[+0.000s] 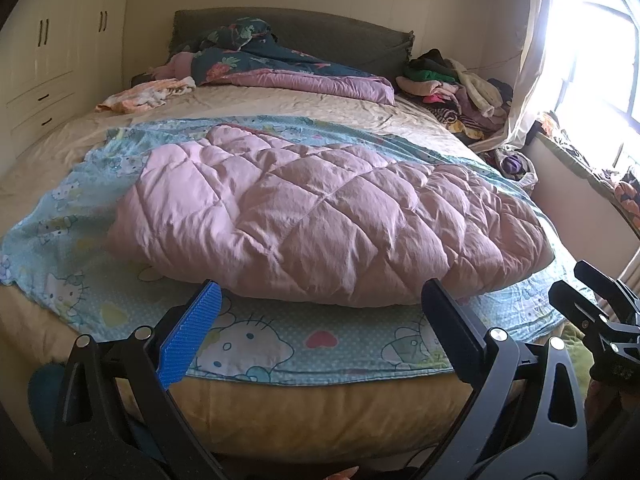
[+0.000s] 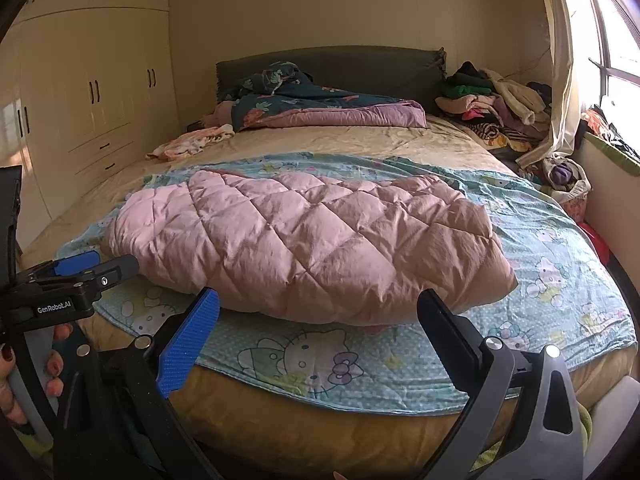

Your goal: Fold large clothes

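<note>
Lying folded across the middle of the left wrist view, the pink quilted coat [image 1: 320, 216] is resting on a blue cartoon-print sheet [image 1: 320, 344] spread over the bed [image 1: 280, 420]. The left gripper [image 1: 320, 332] is hovering at 6 o'clock with its jaws spread wide and gripping nothing, just short of the coat's near hem. The right gripper [image 1: 592, 304] is showing at 4 o'clock.

Sitting in the right wrist view, the coat [image 2: 304, 240] is filling the centre on the sheet [image 2: 520, 320]. The right gripper [image 2: 320, 332] is hanging at 6 o'clock, jaws wide and empty. The left gripper [image 2: 96, 268] is peeking in at 9 o'clock beside the coat's left end. A heap of clothes [image 2: 492, 100] is piling up at 1 o'clock.
</note>
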Action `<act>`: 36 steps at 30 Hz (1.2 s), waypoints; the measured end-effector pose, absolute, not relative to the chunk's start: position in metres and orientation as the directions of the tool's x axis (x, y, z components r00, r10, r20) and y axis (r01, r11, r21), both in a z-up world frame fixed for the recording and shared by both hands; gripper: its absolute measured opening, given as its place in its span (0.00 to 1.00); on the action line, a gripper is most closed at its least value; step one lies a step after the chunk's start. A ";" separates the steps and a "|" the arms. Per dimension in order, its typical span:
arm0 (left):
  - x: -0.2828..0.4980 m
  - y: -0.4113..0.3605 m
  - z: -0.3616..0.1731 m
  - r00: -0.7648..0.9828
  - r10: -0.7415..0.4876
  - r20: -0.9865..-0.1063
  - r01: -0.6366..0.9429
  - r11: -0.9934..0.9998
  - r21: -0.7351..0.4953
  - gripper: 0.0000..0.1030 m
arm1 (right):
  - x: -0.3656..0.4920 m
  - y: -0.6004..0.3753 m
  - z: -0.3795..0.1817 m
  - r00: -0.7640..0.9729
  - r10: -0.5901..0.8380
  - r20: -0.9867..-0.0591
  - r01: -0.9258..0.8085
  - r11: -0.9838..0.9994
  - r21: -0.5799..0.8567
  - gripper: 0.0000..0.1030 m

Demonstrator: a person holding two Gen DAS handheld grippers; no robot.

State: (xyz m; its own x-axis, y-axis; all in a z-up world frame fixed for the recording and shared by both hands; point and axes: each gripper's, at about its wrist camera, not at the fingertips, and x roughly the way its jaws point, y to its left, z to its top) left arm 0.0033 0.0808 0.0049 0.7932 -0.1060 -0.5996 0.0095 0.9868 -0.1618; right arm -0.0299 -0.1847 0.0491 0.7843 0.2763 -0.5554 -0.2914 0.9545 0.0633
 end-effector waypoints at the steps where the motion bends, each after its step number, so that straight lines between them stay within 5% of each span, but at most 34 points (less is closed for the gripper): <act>1: 0.003 0.081 0.005 0.793 -0.105 -0.600 0.009 0.987 -0.161 0.91 | -0.030 -0.184 0.049 0.785 0.275 -0.555 -0.291 0.955 0.063 0.96; 36: 0.002 0.083 0.009 0.793 -0.091 -0.603 0.007 0.990 -0.140 0.91 | -0.032 -0.184 0.051 0.784 0.285 -0.551 -0.299 0.952 0.066 0.96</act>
State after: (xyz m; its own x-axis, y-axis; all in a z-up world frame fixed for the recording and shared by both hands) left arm 0.0016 0.0828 0.0085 0.7927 -0.0912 -0.6027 0.0072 0.9901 -0.1404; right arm -0.0317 -0.1842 0.0512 0.7844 0.2848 -0.5510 -0.2989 0.9520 0.0664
